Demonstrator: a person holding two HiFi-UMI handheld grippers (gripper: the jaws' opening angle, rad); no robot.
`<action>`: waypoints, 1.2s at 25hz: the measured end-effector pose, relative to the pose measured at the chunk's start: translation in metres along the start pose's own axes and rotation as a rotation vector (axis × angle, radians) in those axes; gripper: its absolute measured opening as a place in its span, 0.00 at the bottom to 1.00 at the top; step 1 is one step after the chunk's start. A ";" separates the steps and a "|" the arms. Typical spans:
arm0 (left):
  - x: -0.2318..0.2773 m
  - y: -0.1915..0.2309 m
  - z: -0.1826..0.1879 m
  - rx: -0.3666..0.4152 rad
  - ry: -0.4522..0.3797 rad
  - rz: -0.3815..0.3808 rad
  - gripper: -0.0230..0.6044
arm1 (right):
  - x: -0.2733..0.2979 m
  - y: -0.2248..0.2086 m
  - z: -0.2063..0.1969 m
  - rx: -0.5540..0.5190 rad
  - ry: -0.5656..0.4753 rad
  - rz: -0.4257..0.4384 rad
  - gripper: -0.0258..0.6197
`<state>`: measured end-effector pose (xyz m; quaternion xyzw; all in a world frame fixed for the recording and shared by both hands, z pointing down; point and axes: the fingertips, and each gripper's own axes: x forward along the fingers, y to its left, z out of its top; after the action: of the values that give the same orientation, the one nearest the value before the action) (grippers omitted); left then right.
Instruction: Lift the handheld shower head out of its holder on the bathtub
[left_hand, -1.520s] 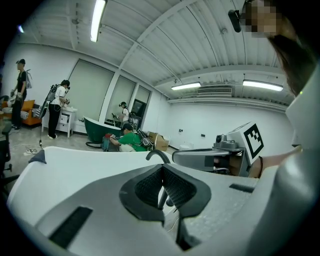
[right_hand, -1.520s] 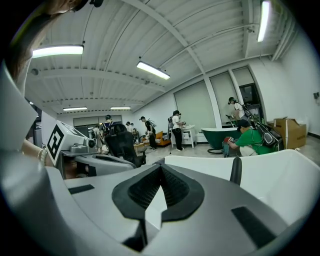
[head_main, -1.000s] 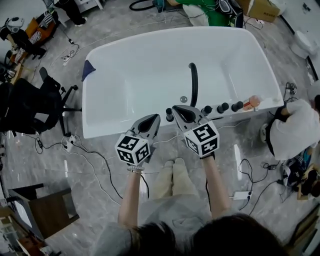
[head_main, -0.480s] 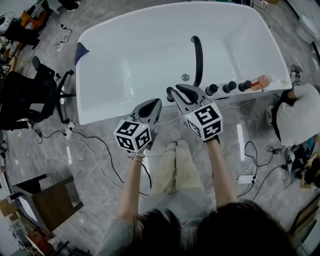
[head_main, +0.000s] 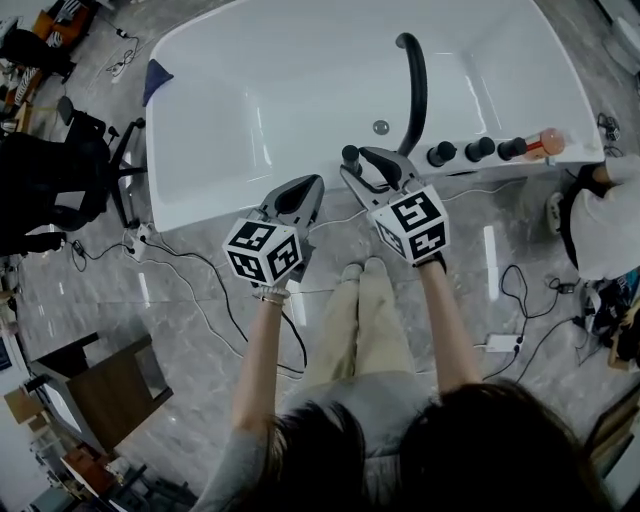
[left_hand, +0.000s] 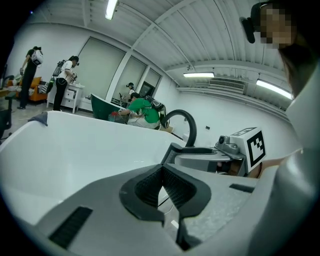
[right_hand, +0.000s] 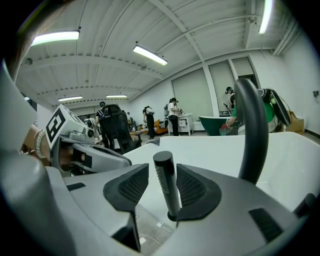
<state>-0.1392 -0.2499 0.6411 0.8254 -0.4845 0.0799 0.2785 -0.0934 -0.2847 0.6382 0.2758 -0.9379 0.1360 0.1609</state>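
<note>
The handheld shower head is a slim black stick standing upright in its holder on the near rim of the white bathtub. My right gripper is at that rim, and its jaws have just been opening. In the right gripper view the shower head stands between the two pads, and the right gripper is open around it without pressing. My left gripper hangs just outside the rim, left of the right one. Its pads meet with nothing between them.
A black arched faucet rises just behind the shower head, with black knobs and an orange object along the rim to the right. A dark cloth lies on the far-left rim. Cables, an office chair and a crouching person surround the tub.
Both grippers have come down toward the tub's near rim. The right jaws, shut before, now stand apart with the shower head between them. The left jaws stay shut.
</note>
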 end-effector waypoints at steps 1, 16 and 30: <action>0.002 0.004 -0.003 0.005 0.008 0.001 0.04 | 0.004 -0.001 -0.005 0.002 0.002 0.000 0.28; 0.029 0.029 -0.034 0.003 0.036 -0.004 0.04 | 0.043 -0.012 -0.050 -0.006 0.047 0.001 0.30; 0.036 0.040 -0.042 -0.019 0.037 0.016 0.04 | 0.056 -0.019 -0.069 -0.020 0.106 -0.002 0.27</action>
<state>-0.1486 -0.2691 0.7060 0.8171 -0.4867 0.0929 0.2946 -0.1121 -0.3029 0.7255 0.2675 -0.9290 0.1409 0.2134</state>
